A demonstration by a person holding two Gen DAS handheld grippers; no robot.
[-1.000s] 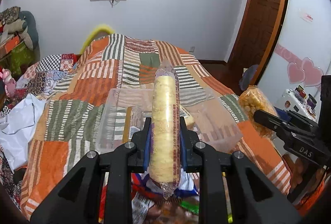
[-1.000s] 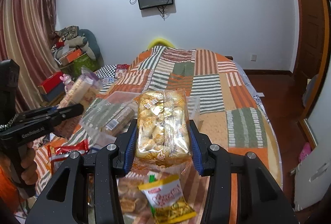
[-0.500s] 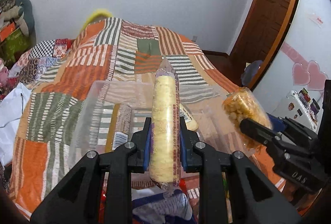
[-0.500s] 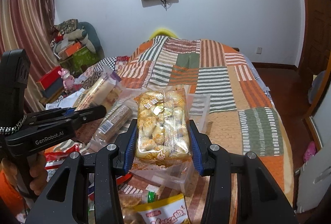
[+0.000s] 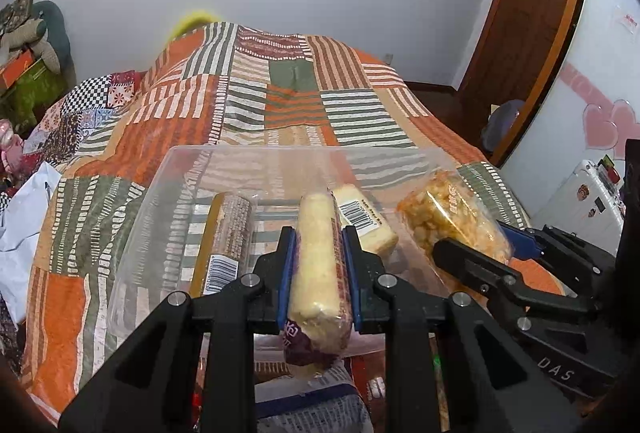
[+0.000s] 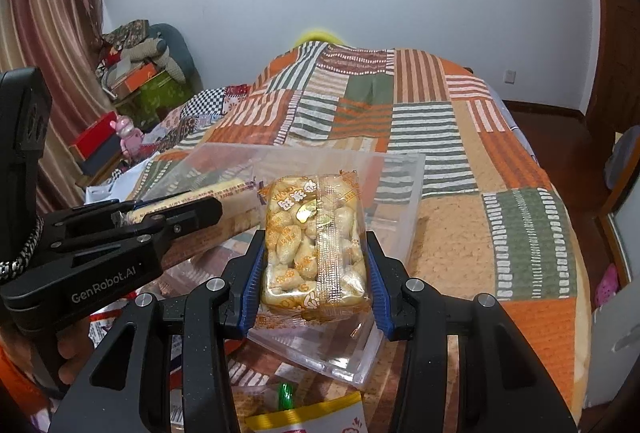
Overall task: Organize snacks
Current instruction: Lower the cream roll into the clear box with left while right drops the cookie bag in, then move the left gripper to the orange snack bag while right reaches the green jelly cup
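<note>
My left gripper (image 5: 319, 245) is shut on a long pale-yellow snack roll (image 5: 318, 273) and holds it over the near side of a clear plastic bin (image 5: 184, 169) on the bed. Inside the bin lie a brown cracker sleeve (image 5: 228, 245) and a pale wrapped bar (image 5: 362, 223). My right gripper (image 6: 314, 253) is shut on a clear bag of golden puffed snacks (image 6: 314, 241), held over the same bin (image 6: 412, 201). The right gripper with its bag also shows in the left wrist view (image 5: 452, 221); the left gripper shows in the right wrist view (image 6: 160, 217).
The bin rests on a patchwork quilt (image 6: 460, 137). Loose snack packets lie on the quilt below the grippers (image 6: 320, 413). Boxes and toys are piled at the left wall (image 6: 140, 81). A wooden door (image 5: 516, 33) is at the right.
Both grippers have moved forward and down toward the bin, each with its snack held. The bin now sits directly under them and looks larger.
</note>
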